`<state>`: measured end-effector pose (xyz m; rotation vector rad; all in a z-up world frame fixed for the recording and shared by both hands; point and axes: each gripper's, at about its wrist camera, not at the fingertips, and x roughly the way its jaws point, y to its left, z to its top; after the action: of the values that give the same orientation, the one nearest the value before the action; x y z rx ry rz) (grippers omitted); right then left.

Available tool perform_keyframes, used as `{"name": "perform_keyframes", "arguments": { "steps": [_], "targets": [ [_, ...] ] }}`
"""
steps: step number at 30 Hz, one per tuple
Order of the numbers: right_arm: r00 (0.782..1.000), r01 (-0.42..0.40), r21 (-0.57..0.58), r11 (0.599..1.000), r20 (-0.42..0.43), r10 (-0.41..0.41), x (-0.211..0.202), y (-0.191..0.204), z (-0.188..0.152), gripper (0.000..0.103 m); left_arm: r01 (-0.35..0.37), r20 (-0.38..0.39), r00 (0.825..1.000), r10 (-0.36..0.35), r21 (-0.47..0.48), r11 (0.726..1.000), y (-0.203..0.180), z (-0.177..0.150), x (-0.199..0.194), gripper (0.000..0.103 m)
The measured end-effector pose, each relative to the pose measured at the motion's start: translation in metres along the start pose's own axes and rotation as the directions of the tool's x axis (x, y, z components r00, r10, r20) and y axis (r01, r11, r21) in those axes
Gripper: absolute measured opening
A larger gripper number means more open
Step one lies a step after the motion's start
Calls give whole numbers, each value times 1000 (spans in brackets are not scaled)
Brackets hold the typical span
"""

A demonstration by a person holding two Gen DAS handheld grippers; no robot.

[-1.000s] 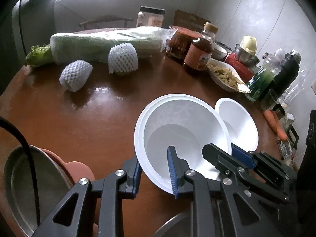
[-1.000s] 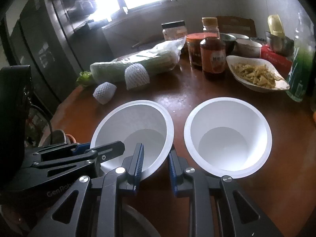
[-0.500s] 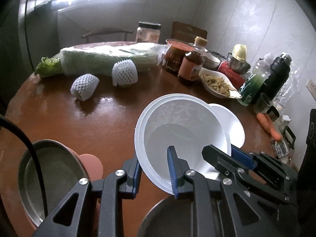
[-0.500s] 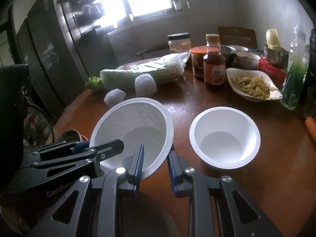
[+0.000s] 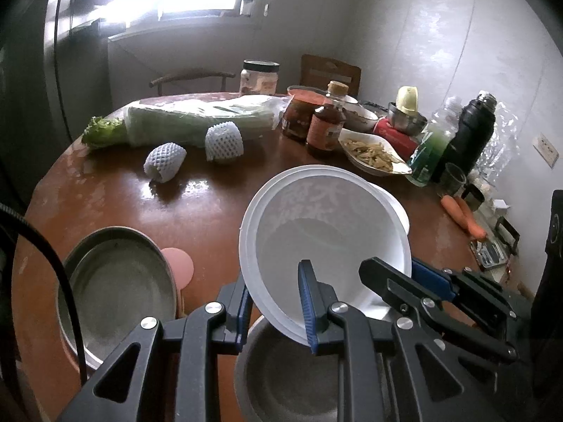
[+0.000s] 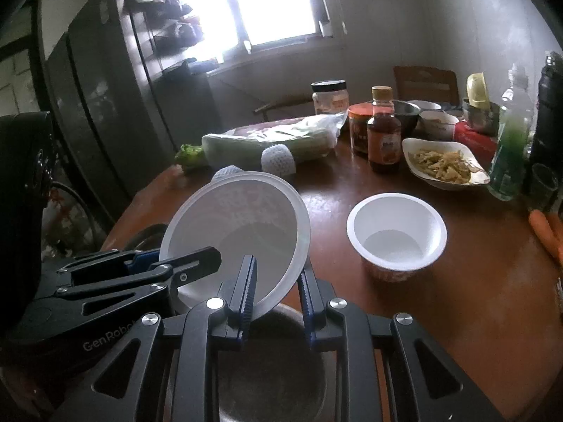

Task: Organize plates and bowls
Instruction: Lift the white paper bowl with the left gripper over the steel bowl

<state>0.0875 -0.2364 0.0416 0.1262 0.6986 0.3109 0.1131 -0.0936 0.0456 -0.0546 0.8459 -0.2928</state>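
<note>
From the left wrist, the left claw is closed on the near rim of a white plastic bowl, 1 blue pad inside the wall and 1 outside. The bowl hangs tilted above the table, its mouth facing the camera. At 3 o'clock the right claw reaches to the same rim. A second white bowl peeks out behind at 1 o'clock. A dull metal pan sits at 9 o'clock, and another metal basin lies directly below at 6 o'clock.

From the right wrist, the right claw pinches the held bowl at its lower rim, fingers nearly together. The left claw comes in from 9 o'clock onto the opposite edge. The second bowl stands upright on the table at 2 o'clock, well apart.

The bowl is thin, smooth, slightly translucent plastic, tapered and round, with faint printing showing through. Its rim looks flexible, I judge, so 2 claws pulling unevenly could buckle it or let it pop free and drop onto the basin. The polished brown table looks slick, so a nudged second bowl might skid toward the dish of food.
</note>
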Motion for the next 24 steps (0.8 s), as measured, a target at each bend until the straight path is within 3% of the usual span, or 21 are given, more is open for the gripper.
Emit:
{"name": "perform_keyframes", "arguments": {
  "steps": [13, 24],
  "targets": [
    [1000, 4, -2, 1000, 1, -4, -29, 9, -33, 26, 3, -30, 1000, -2, 31, 1000, -13, -36, -19, 25],
    [998, 25, 4, 1000, -50, -25, -35, 5, -61, 26, 0, -109, 994, 8, 72, 997, -21, -58, -5, 25]
  ]
}}
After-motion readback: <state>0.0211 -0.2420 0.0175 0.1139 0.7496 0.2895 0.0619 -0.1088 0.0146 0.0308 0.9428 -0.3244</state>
